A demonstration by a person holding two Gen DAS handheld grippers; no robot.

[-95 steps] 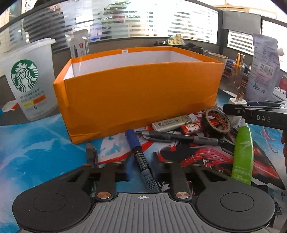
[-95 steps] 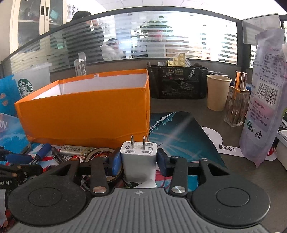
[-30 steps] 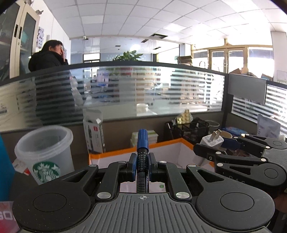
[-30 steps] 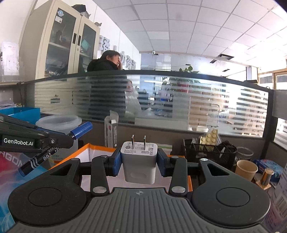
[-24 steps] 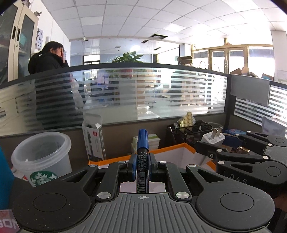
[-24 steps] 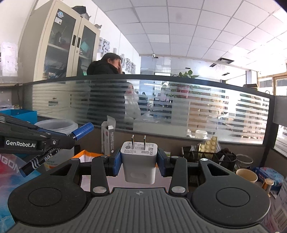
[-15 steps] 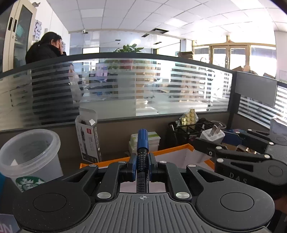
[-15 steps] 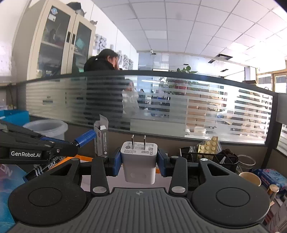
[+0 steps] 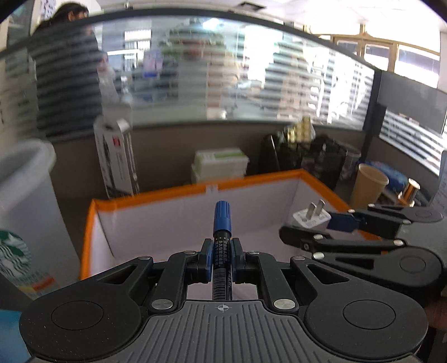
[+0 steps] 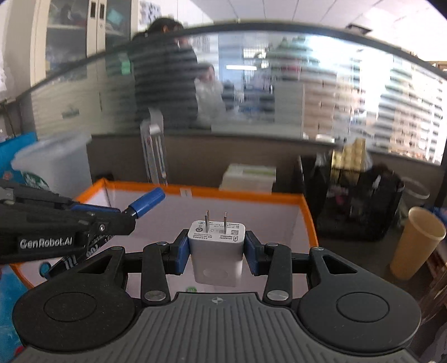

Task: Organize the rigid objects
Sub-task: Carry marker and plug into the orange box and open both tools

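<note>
Left wrist view: my left fingers (image 9: 221, 261) are clenched on the blue-capped marker (image 9: 222, 240), its long axis pointing straight ahead over the open orange box (image 9: 195, 188). My right fingers (image 10: 216, 251) grasp the white charger plug (image 10: 215, 252), prongs pointing away from me, above the same box. I judge both need only a drop downward.

I'm at a desk in an open-plan office: striped frosted-glass partition (image 10: 279, 92) with people (image 10: 164, 75) behind it, drop-tile ceiling (image 10: 279, 14), filing cabinets (image 10: 72, 36), a black mesh desk organizer (image 10: 360, 195), and a Starbucks cup (image 9: 22, 217) plus paper cup (image 10: 416, 240).
</note>
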